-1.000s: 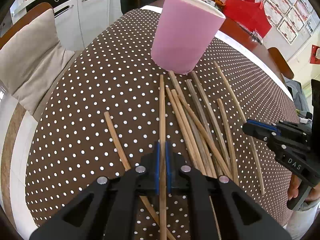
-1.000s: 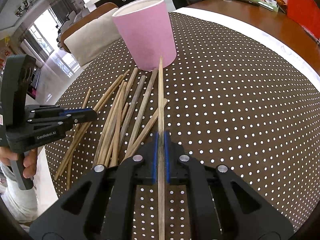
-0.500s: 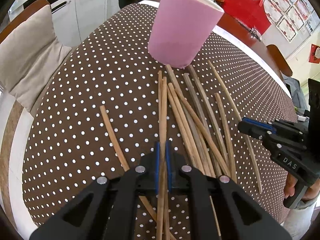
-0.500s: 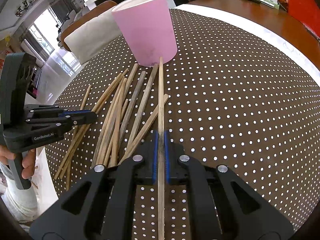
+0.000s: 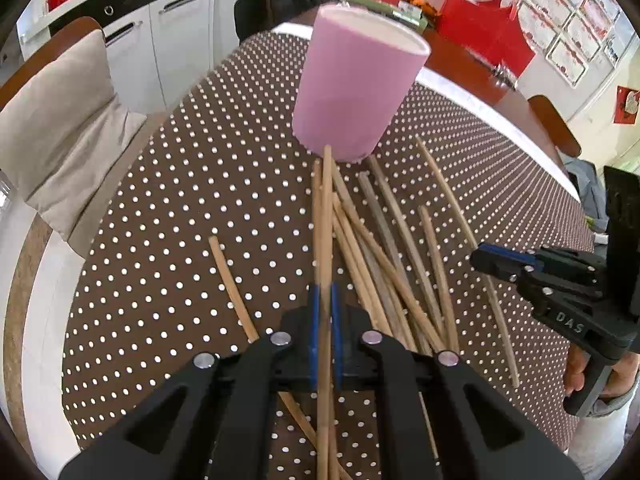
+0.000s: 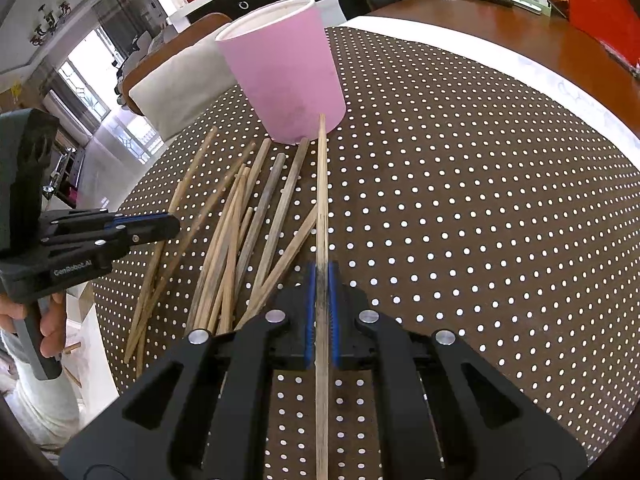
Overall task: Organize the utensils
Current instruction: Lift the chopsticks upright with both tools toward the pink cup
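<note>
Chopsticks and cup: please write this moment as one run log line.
left tool: shut on chopstick | right tool: shut on chopstick | pink cup: upright | loose chopsticks: on dotted cloth

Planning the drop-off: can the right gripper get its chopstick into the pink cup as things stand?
Probably yes. The right gripper is shut on a chopstick aimed at the pink cup, whose open top looks unobstructed; it must lift over the rim.

table: wooden table (image 6: pixel 532 40), brown polka-dot cloth (image 6: pixel 460 200) | seating: cushioned chair (image 5: pixel 60 120) | wall: white cabinets (image 5: pixel 160 40), framed certificates (image 5: pixel 568 20) | light: bright window (image 6: pixel 88 92)
</note>
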A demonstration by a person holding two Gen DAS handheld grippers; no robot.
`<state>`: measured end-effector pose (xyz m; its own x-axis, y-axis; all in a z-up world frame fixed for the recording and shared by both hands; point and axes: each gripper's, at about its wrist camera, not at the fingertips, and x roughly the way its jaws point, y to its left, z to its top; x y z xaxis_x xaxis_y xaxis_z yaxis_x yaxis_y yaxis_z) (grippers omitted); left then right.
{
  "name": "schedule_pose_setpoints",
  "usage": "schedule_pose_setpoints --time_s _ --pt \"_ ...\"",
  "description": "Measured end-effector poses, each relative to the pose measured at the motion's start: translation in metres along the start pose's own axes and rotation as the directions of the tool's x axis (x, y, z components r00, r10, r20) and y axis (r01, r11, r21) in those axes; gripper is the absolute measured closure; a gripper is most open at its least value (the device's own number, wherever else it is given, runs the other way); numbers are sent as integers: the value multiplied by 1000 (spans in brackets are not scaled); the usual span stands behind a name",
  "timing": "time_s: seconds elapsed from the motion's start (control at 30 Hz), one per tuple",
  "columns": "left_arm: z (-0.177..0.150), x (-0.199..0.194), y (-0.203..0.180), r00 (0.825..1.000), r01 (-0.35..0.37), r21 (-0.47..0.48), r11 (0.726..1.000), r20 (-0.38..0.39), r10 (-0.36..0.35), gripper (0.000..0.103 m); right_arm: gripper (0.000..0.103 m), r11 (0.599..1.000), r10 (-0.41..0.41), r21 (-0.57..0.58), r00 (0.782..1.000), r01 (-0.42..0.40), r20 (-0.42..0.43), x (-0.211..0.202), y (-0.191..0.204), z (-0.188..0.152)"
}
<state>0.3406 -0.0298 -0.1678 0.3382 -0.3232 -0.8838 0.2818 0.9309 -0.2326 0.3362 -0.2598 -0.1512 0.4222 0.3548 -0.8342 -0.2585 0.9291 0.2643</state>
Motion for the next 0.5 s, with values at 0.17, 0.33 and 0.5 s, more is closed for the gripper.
schedule_pose_setpoints --time_s 0.17,0.33,0.5 --pt "-3 9 3 1000 -1 -10 1000 -10 1 97 96 1000 4 0 1000 -4 7 -2 -1 -1" --pt "-1 -11 -5 998 -6 21 1000 63 5 97 96 1000 18 1 999 -18 46 -16 1 3" --pt "4 -42 -29 988 1 85 996 153 -14 97 97 998 61 -11 991 -60 120 -44 4 11"
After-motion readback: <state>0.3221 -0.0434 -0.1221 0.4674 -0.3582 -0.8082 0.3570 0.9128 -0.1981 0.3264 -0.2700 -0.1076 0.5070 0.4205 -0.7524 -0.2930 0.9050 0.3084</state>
